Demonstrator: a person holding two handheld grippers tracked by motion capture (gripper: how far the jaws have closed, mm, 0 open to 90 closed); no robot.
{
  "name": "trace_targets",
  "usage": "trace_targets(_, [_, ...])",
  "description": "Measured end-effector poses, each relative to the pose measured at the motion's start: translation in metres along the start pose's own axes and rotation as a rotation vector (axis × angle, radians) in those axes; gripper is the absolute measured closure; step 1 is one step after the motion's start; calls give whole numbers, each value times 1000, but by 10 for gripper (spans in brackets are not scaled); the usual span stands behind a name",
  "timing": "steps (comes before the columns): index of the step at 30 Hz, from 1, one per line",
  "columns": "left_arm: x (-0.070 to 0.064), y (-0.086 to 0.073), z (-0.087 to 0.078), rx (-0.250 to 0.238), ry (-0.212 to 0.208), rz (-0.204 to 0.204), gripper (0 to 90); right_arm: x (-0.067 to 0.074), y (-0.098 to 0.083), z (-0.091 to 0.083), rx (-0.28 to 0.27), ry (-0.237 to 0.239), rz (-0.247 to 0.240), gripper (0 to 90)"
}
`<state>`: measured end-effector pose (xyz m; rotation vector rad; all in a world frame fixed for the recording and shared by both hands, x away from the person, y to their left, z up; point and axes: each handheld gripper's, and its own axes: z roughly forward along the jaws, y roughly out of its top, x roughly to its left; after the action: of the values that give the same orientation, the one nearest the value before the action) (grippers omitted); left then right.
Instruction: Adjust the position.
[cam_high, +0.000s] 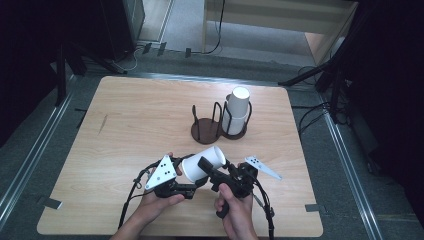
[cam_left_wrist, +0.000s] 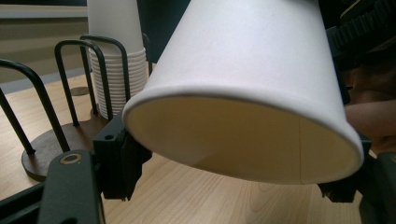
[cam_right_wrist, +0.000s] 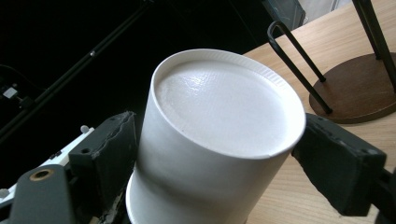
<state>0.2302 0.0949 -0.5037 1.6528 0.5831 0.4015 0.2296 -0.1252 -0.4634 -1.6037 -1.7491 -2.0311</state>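
A white paper cup (cam_high: 202, 161) lies tilted between both grippers, low over the table's front middle. My left gripper (cam_high: 191, 184) comes in from the left and is shut on the cup's open rim (cam_left_wrist: 243, 107); its left pad (cam_left_wrist: 122, 161) presses against the rim. My right gripper (cam_high: 212, 169) straddles the cup's closed bottom (cam_right_wrist: 224, 102). Its jaws stand open beside the cup wall, the right pad (cam_right_wrist: 336, 158) just clear of it. A hand holds each gripper.
A black wire cup rack with two round wooden bases stands mid-table; its left bay (cam_high: 206, 129) has no cups, its right bay holds a stack of white cups (cam_high: 237, 107). The stack (cam_left_wrist: 116, 56) and a rack base (cam_right_wrist: 359, 88) lie close behind the held cup.
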Motion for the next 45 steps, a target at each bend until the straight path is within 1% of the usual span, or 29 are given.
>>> trace_targets(7, [0,0,0,7,7,8,234,1,1,0,15,-9,-22,133])
trace_targets(12, [0,0,0,10,11,16,234,2,2,0,16,-17,-47,132])
trace_targets(20, [0,1,0,14,16,27,235,1,5,-2,7,-25,-63,129])
trace_targets(24, [1,1,-1,21,22,36,235,2,7,-4,13,-23,-73,130])
trace_targets(26, [2,2,-2,29,25,44,235,2,11,-5,12,-22,-89,129])
trace_targets(27, [3,2,-3,32,26,45,236,3,14,-7,12,-25,-108,129])
trace_targets(28, [3,2,-3,32,26,43,236,3,15,-8,15,-24,-111,129])
trace_targets(30, [4,3,-3,39,32,47,236,4,17,-9,18,-24,-132,130])
trace_targets(31, [4,3,-3,43,36,51,236,4,19,-10,22,-26,-150,130])
trace_targets(32, [4,3,-3,43,36,51,236,4,19,-10,22,-26,-150,130])
trace_targets(33, [5,3,-4,54,42,59,236,6,22,-12,28,-34,-187,130])
trace_targets(34, [6,3,-4,61,44,64,236,6,23,-13,27,-39,-206,131])
trace_targets(36, [7,3,-4,72,51,71,236,8,27,-15,38,-63,-258,131])
trace_targets(38, [8,3,-4,80,52,76,236,10,32,-18,50,-75,-315,133])
trace_targets(39, [8,3,-4,86,55,78,236,11,34,-19,62,-86,-342,133])
trace_targets(42, [9,3,-4,101,55,85,236,14,39,-22,103,-112,-448,134])
trace_targets(43, [9,3,-4,101,55,85,236,14,39,-22,103,-112,-448,134])
trace_targets(44, [10,3,-4,111,56,90,236,15,40,-23,122,-124,-493,135])
trace_targets(45, [10,3,-4,116,56,93,236,17,41,-23,148,-144,-552,135])
